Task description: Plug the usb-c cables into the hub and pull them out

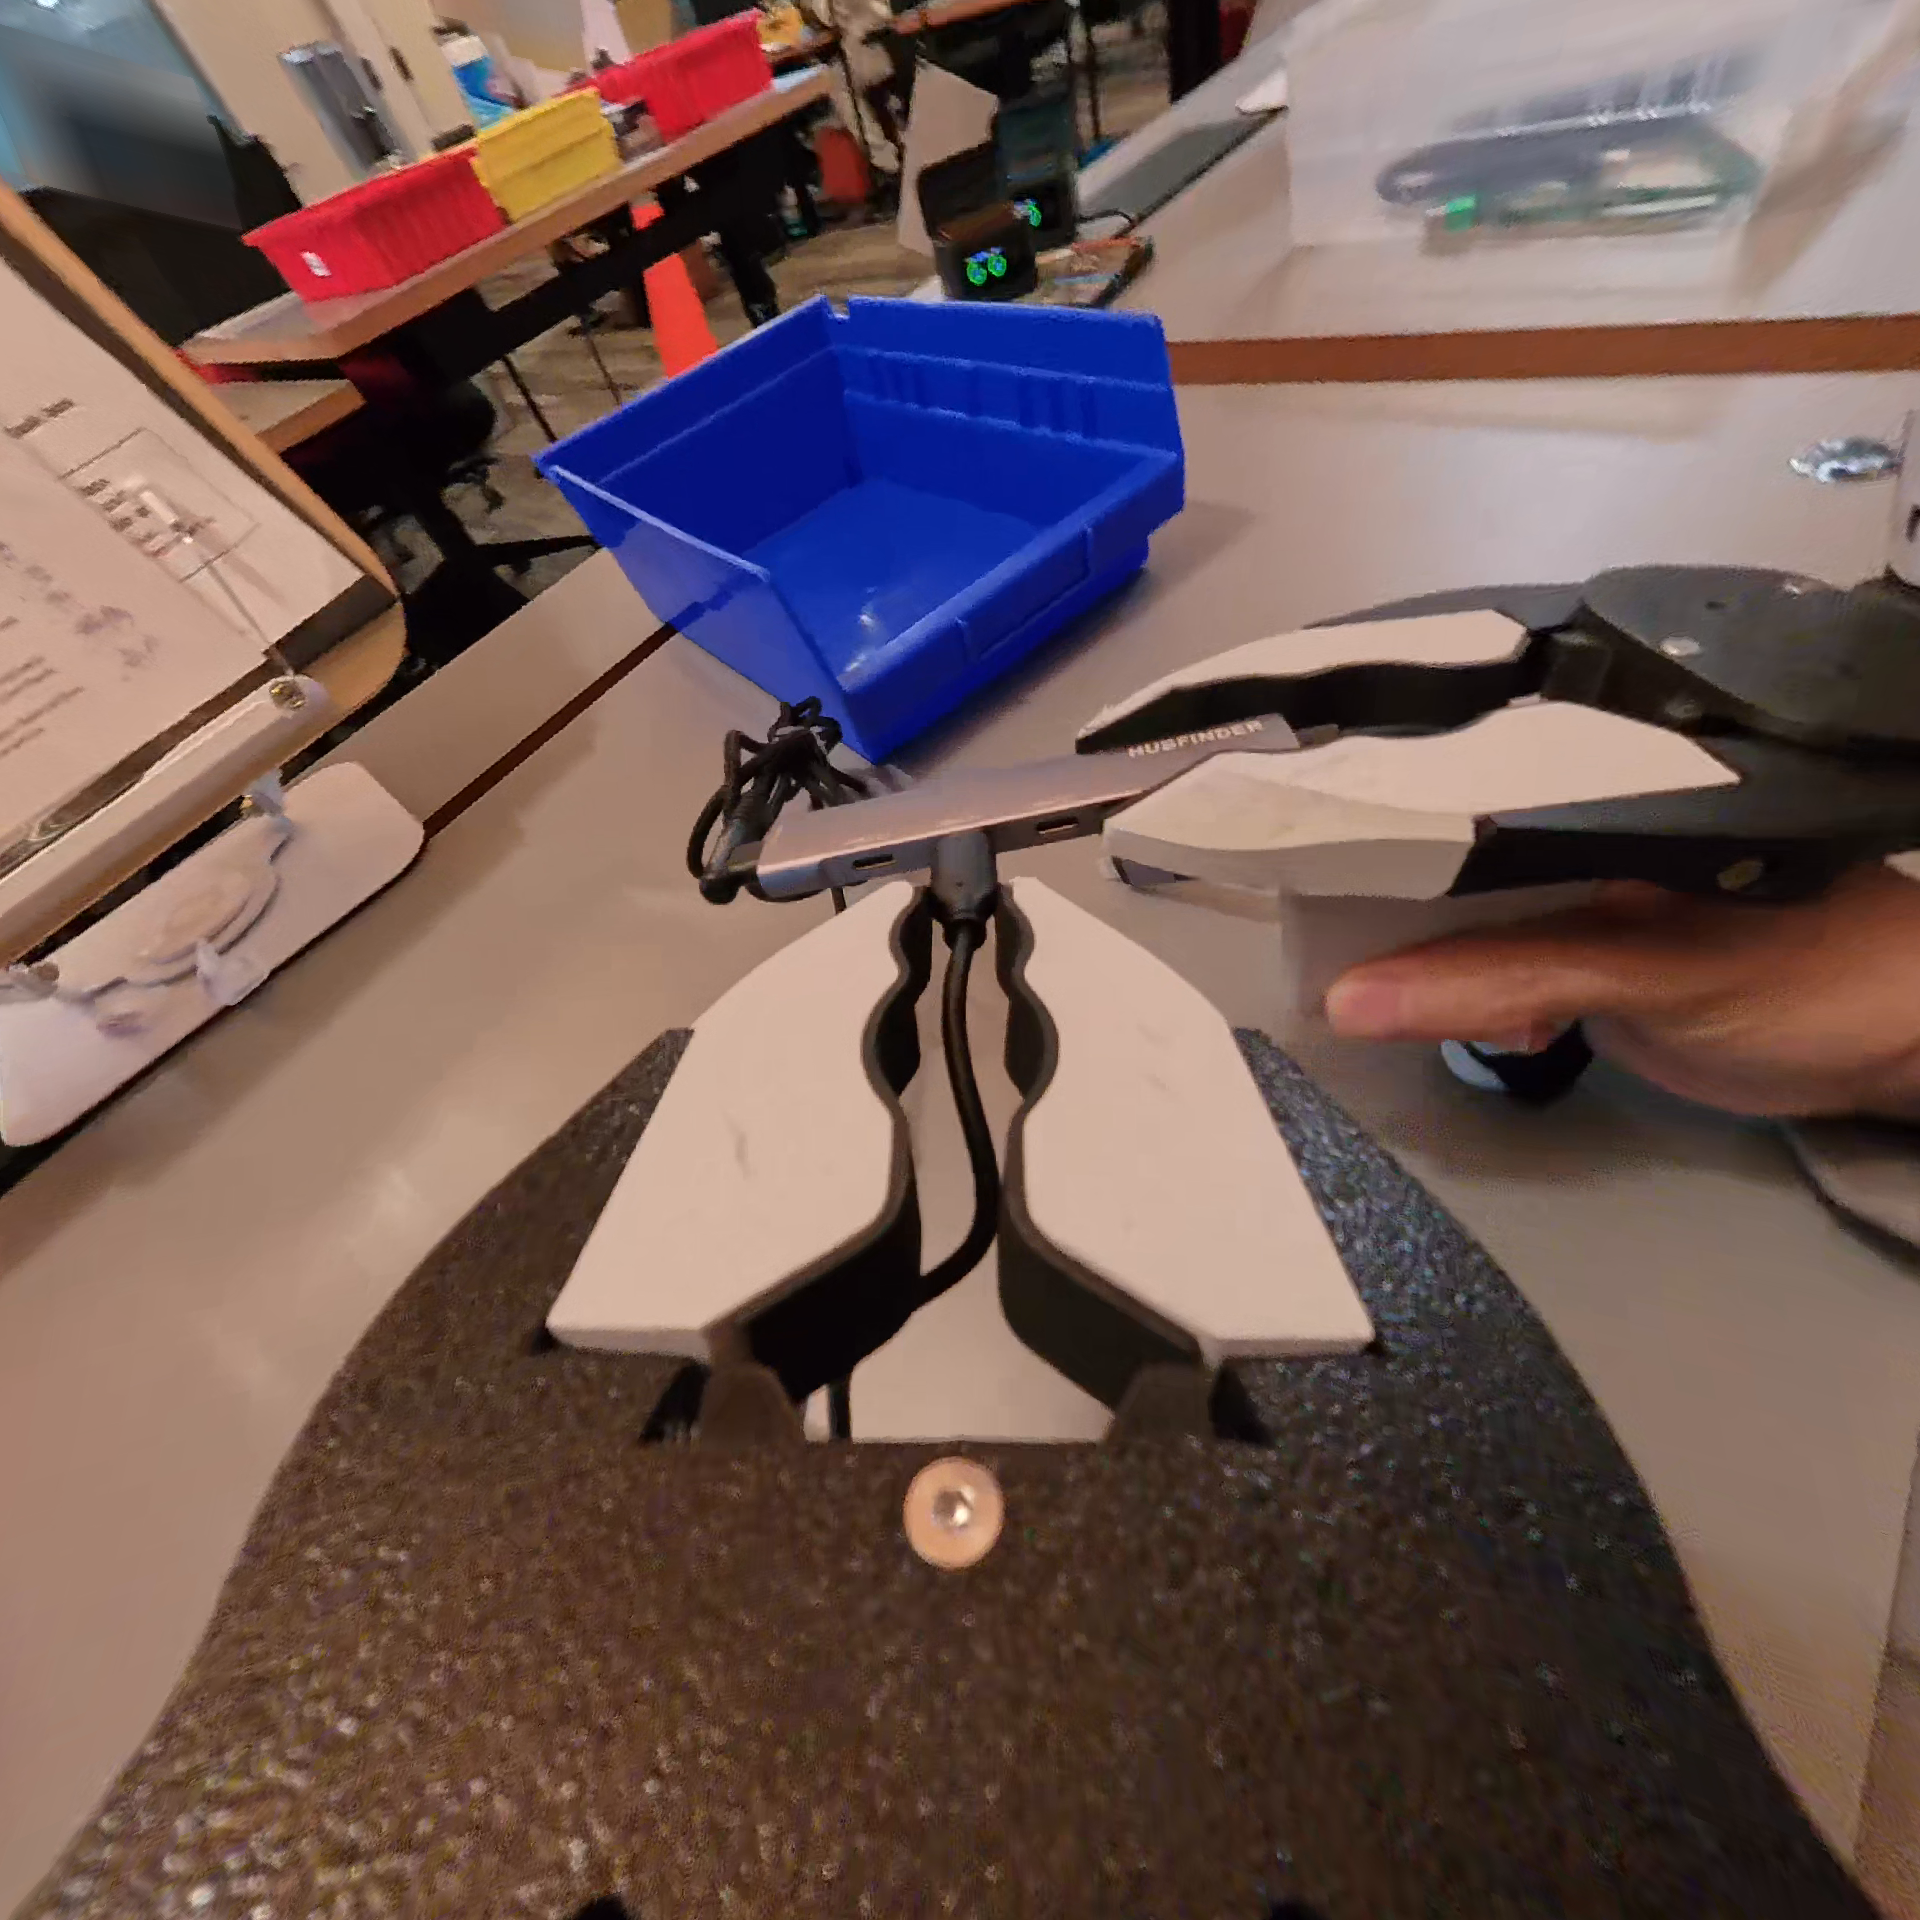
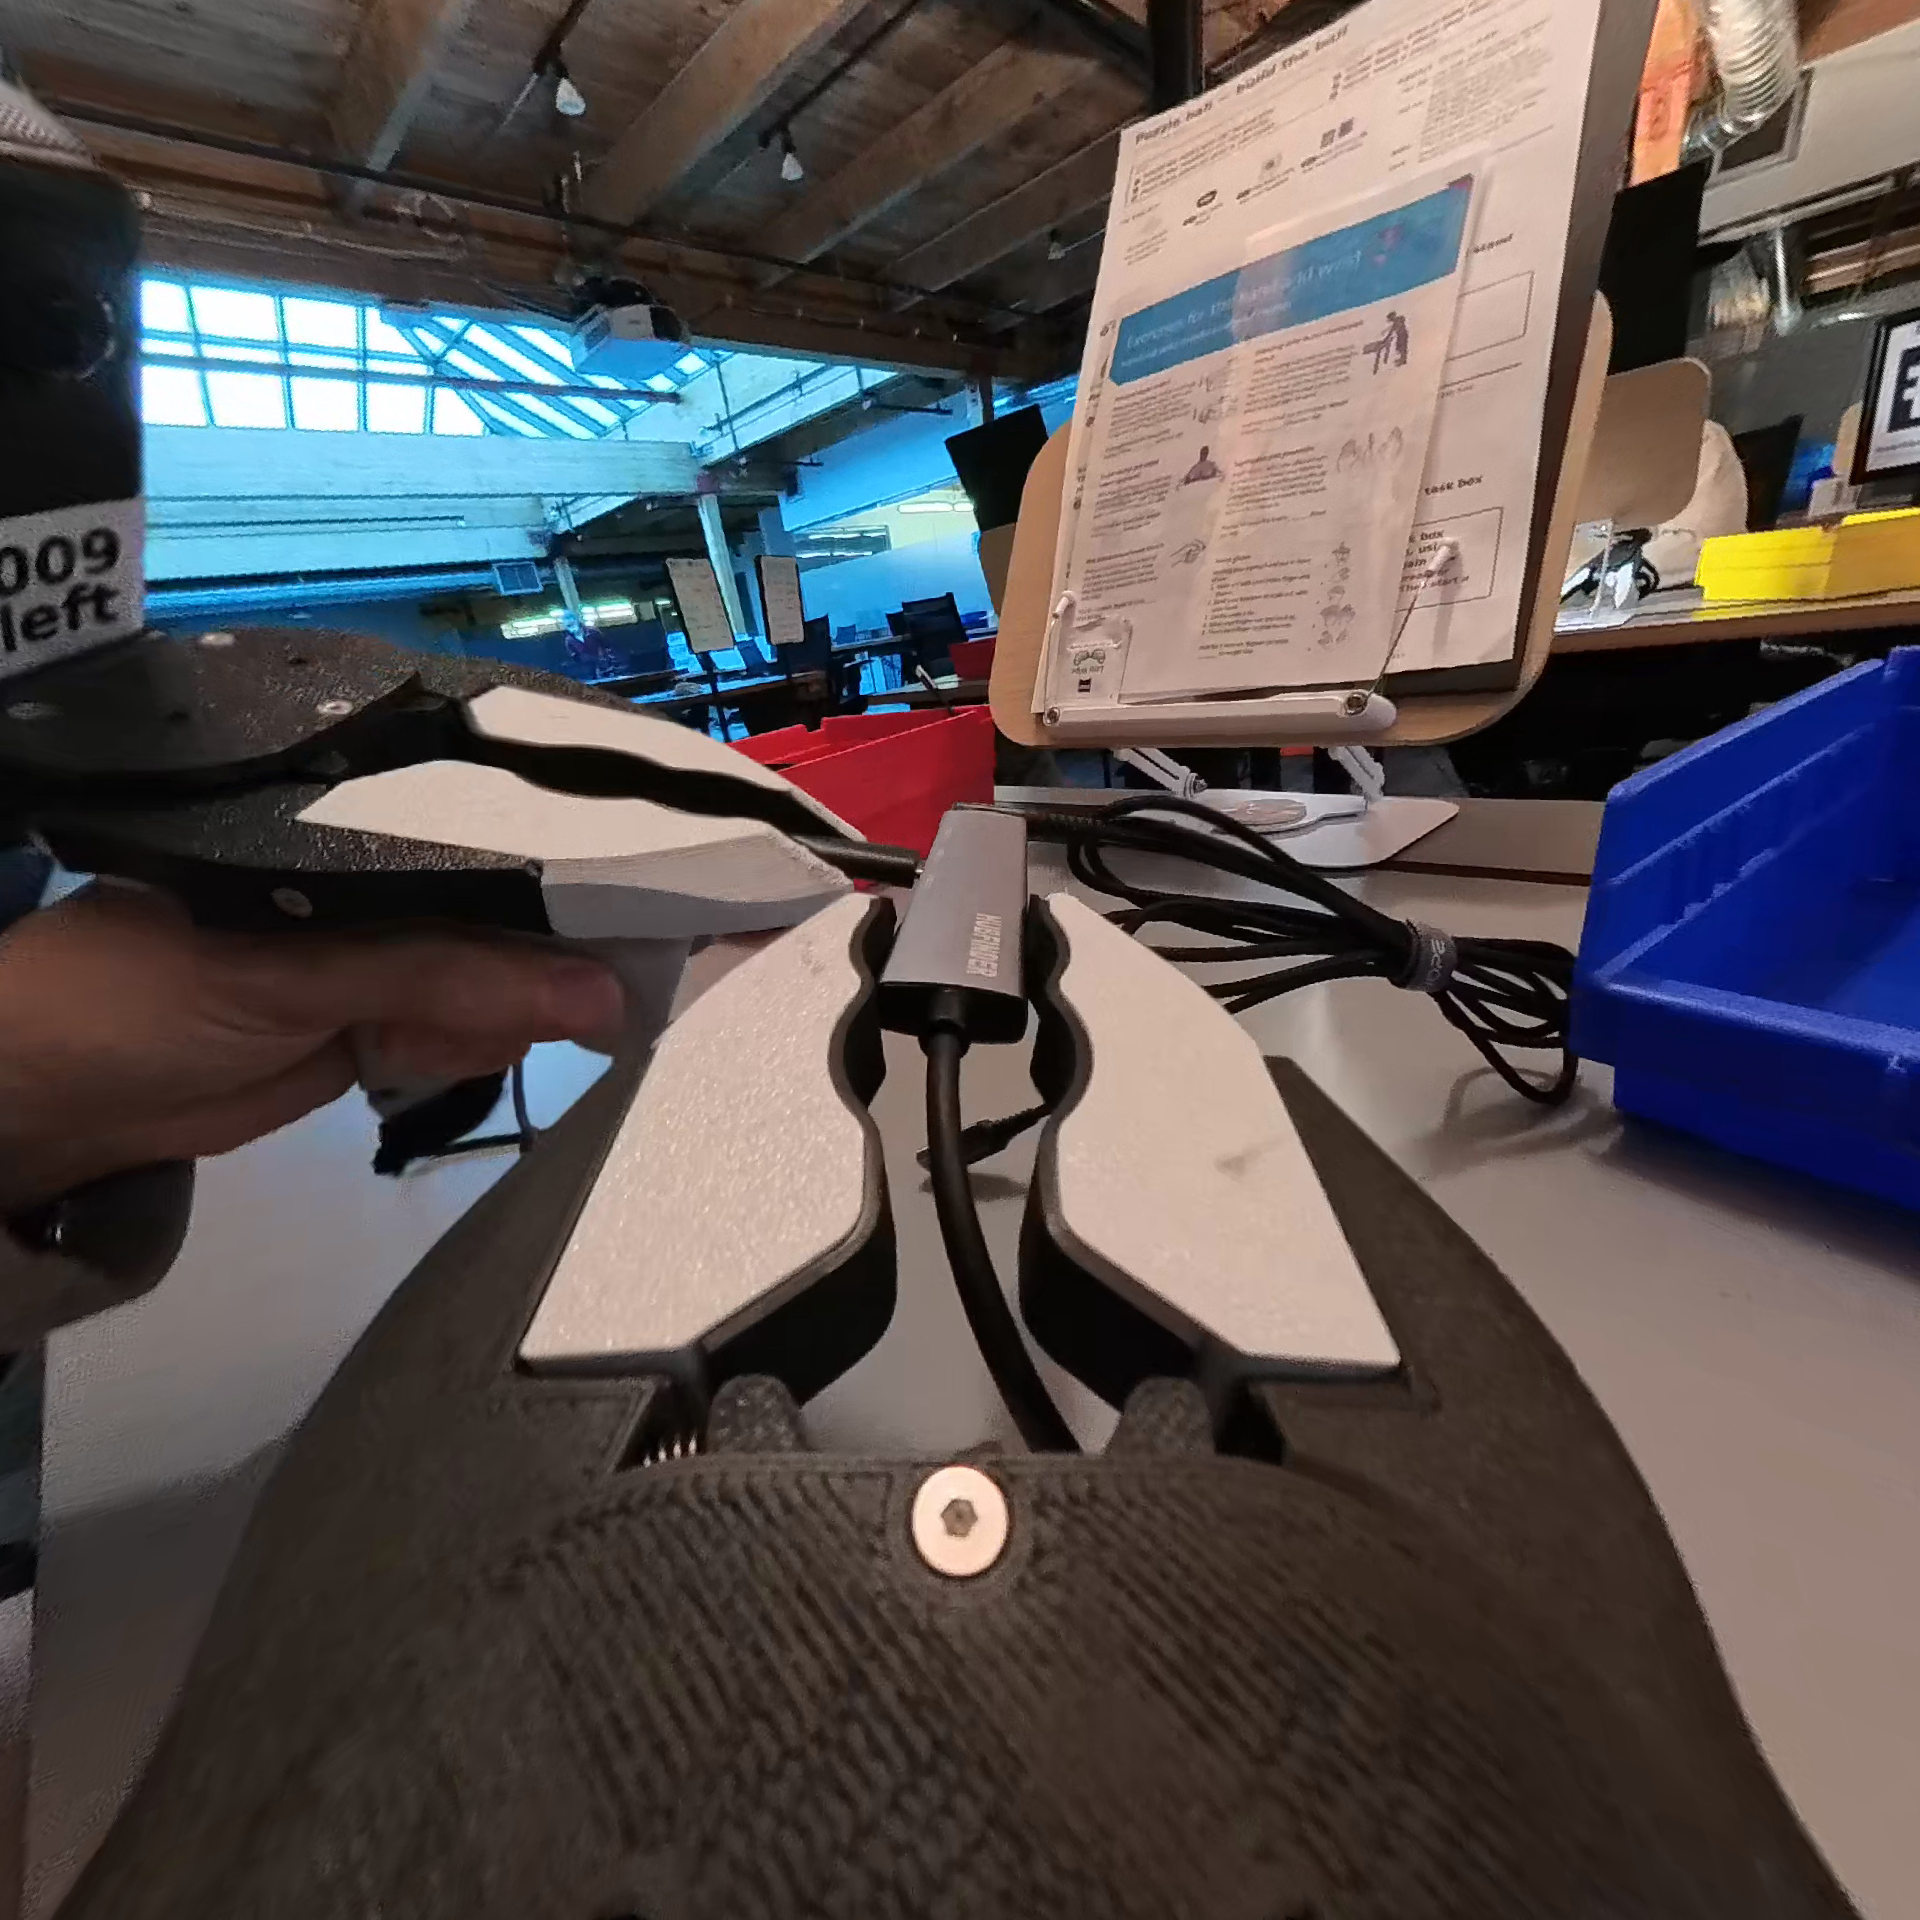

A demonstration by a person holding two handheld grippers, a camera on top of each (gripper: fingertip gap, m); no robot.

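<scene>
A grey USB hub (image 1: 935, 816) is held level above the table. My right gripper (image 1: 1101, 790) comes in from the right and is shut on the hub's right end. My left gripper (image 1: 961, 899) is shut on a black USB-C cable plug (image 1: 961, 868) that sits against the hub's middle side port, with an empty port on each side. In the right wrist view my right gripper (image 2: 956, 914) clamps the hub (image 2: 961, 935), and the hub's own lead (image 2: 966, 1195) runs back between the fingers. The left gripper (image 2: 831, 862) holds the plug (image 2: 873, 860) at the hub's left side.
A blue bin (image 1: 883, 540) stands just behind the hub, at the right in the right wrist view (image 2: 1766, 935). A bundle of black cable (image 2: 1351, 935) lies beside it. A document stand (image 1: 156, 623) is at the left. A hand (image 1: 1662, 997) holds the right gripper. The tips of both grippers are at nearly the same place.
</scene>
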